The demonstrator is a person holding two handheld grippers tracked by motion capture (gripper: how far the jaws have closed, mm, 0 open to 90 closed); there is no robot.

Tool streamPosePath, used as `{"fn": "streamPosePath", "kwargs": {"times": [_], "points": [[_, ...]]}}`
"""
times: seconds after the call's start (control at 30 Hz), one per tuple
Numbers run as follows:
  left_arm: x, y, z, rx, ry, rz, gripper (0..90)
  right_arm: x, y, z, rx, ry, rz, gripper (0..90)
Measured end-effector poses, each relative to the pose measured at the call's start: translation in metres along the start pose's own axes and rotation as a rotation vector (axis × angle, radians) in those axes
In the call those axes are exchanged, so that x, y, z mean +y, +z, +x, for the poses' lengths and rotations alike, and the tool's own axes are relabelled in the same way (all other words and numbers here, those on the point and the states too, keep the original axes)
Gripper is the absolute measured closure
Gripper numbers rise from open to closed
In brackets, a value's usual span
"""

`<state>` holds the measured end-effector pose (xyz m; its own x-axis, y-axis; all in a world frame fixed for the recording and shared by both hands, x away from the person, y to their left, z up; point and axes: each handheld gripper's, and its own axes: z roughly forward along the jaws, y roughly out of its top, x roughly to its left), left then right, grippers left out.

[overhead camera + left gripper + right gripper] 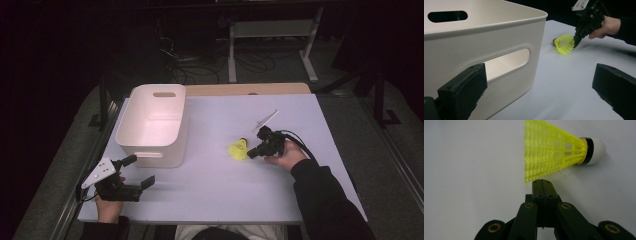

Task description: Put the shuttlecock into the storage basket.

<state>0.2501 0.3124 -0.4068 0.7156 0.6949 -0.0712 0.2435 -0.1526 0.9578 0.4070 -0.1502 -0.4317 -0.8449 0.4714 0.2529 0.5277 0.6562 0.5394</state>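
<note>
A yellow plastic shuttlecock with a white cork tip lies on its side on the white table, right of centre. My right gripper is shut, with its joined tips against the open rim of the shuttlecock's skirt and nothing between the jaws. The left gripper view shows that gripper from afar, next to the shuttlecock. My left gripper rests at the near left, jaws wide open and empty, just in front of the white bin's handle slot.
The white bin stands empty at the table's left, with oval handle slots. A wooden strip runs along the far edge. Beyond it, cables and a metal frame lie on the dark floor.
</note>
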Motion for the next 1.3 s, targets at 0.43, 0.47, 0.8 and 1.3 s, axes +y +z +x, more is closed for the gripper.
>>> {"fn": "streamPosePath", "kwargs": {"times": [0.43, 0.47, 0.8, 1.3], "points": [[0.0, 0.0, 0.0, -0.003, 0.0, 0.001, 0.0, 0.017, 0.01, 0.005, 0.005, -0.037, 0.001, 89.2], [0.0, 0.0, 0.0, -0.002, 0.001, 0.001, 0.0, 0.018, 0.011, 0.005, 0.004, -0.041, 0.003, 89.2], [0.0, 0.0, 0.0, -0.003, 0.001, 0.001, 0.0, 0.03, 0.019, 0.004, -0.005, -0.044, 0.0, 89.2], [0.0, 0.0, 0.0, -0.005, 0.002, 0.003, 0.0, 0.041, 0.026, -0.002, -0.011, -0.028, -0.032, 89.2]]}}
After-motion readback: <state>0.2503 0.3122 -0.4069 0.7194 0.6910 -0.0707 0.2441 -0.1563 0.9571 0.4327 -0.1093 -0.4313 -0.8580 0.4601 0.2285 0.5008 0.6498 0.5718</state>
